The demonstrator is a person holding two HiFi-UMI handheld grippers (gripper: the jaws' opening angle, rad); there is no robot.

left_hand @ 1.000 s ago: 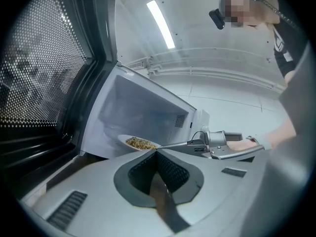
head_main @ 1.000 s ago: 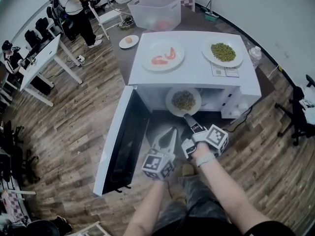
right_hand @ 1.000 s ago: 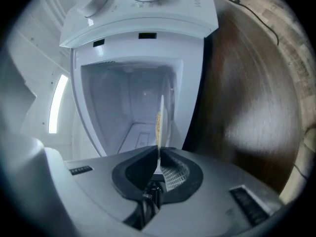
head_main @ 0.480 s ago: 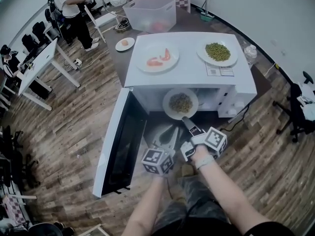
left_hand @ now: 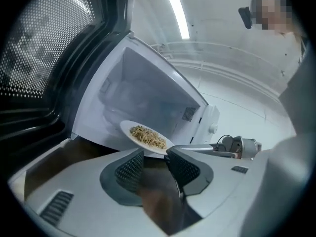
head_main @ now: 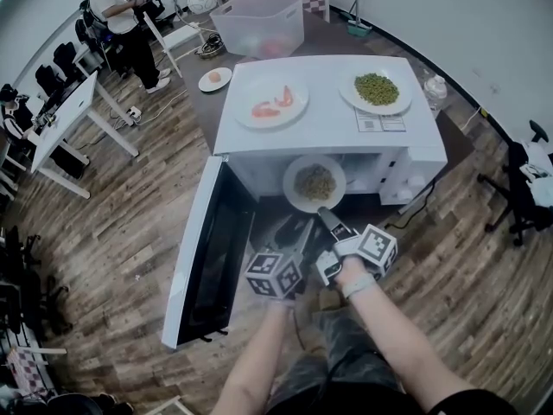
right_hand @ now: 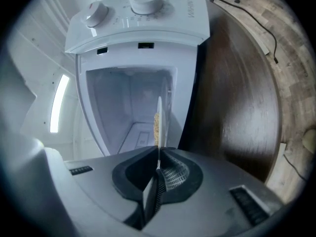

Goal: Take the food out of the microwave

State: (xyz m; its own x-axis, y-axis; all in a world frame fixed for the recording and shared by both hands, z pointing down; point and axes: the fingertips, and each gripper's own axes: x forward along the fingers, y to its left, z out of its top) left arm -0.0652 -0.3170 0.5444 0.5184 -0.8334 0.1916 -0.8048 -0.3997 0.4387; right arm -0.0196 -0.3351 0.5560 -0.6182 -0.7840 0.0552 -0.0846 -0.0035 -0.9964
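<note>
From my station I see the microwave (head_main: 328, 115) on the bench (head_main: 206, 106), its door (head_main: 203, 249) swung out to its left. On its top sit the shrimp plate (head_main: 276, 118) at left and the pea plate (head_main: 346, 94) at right. The plate of food (head_main: 290, 185) is at its mouth. A tub (head_main: 251, 33) stands behind it, a small plate (head_main: 223, 83) behind-left, and a bottle (head_main: 435, 91) to its right.

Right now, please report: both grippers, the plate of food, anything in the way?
Right gripper shut on plate of grains, at its rim. Left gripper jaws just opening, nothing between. Plate at microwave mouth. Door wide open, nothing blocking.
</note>
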